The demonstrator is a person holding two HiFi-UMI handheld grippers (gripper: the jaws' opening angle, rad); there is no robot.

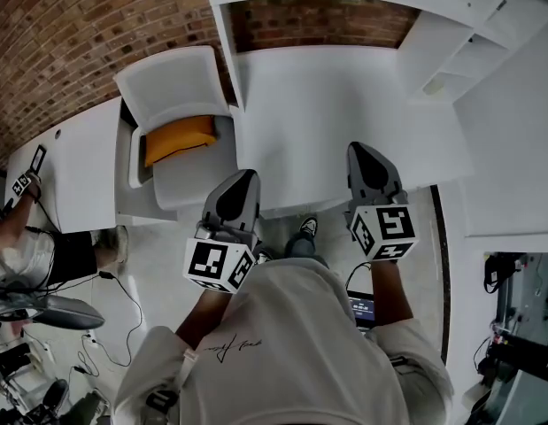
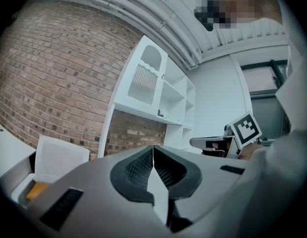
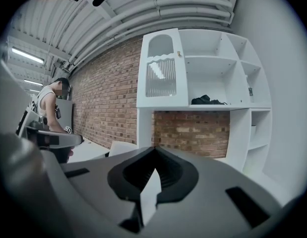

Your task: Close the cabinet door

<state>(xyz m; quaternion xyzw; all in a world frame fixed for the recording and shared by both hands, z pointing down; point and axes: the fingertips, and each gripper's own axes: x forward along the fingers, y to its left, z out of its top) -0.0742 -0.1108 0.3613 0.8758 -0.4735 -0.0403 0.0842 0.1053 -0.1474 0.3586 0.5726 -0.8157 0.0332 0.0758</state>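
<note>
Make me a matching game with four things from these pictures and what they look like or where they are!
Things:
1. cushion
2. wall
3. dark bundle
4. left gripper

Descriptions:
A. shut, holding nothing
B. lying on a cabinet shelf
C. orange, on the white chair
D. red-brown brick

Pairs: 1-C, 2-D, 3-B, 4-A.

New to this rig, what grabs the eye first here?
The left gripper and right gripper are held at the near edge of the white desk, jaws together on nothing. Ahead, a white shelf unit against the brick wall carries an arched cabinet door at its upper left. An orange cushion sits on the white chair left of the desk.
</note>
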